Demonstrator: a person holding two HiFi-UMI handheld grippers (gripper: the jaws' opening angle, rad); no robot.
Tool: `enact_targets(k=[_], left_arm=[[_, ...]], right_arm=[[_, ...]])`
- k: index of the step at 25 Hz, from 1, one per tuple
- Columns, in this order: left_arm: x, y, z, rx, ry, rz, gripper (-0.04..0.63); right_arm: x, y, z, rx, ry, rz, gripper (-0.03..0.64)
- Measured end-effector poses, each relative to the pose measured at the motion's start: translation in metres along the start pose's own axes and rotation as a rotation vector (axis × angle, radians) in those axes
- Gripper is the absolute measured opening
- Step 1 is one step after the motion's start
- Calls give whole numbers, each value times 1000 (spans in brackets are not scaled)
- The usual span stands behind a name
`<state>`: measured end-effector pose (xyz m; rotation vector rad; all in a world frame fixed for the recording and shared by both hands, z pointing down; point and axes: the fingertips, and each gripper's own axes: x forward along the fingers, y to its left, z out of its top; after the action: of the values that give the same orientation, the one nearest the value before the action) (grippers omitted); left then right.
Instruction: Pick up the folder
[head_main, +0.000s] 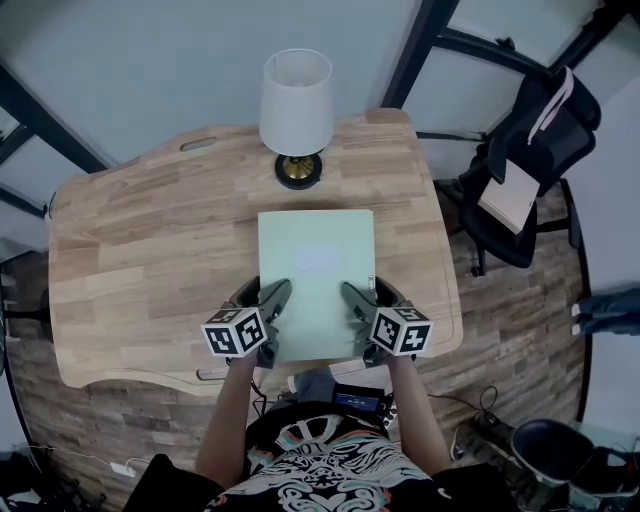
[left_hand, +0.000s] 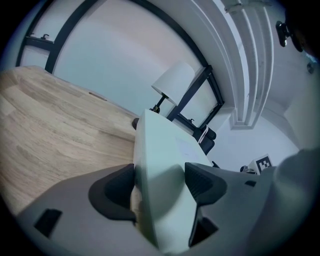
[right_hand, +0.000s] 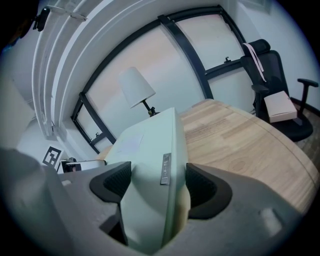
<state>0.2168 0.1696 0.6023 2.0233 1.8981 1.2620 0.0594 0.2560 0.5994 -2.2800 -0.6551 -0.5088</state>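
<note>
Fingers (left_hand: 202, 182) of left gripper (left_hand: 160, 186): clamped on the near-left edge of the pale green folder (left_hand: 165, 150). Right gripper (right_hand: 159, 182): likewise closed on the near-right edge. Folder: on the wooden desk (head_main: 150, 250), near end at the front edge, far end just short of the table lamp (head_main: 296, 110). Status: grasp made on both sides. The lift seemingly remains, though whether the near end has left the wood cannot be told. Beyond: office chair (head_main: 530, 160).
</note>
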Motion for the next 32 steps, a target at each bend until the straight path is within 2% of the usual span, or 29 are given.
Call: enact_targets(k=[8, 17, 32], left_arm=[[-19, -21, 14, 53, -50, -33, 307], [-59, -46, 25, 100, -111, -67, 307], [-110, -88, 53, 147, -259, -66, 307]], right_arm=[[-25, 16, 12, -41, -96, -20, 336], [-59, 48, 21, -72, -136, 30, 336], [-108, 88, 48, -140, -276, 60, 336]])
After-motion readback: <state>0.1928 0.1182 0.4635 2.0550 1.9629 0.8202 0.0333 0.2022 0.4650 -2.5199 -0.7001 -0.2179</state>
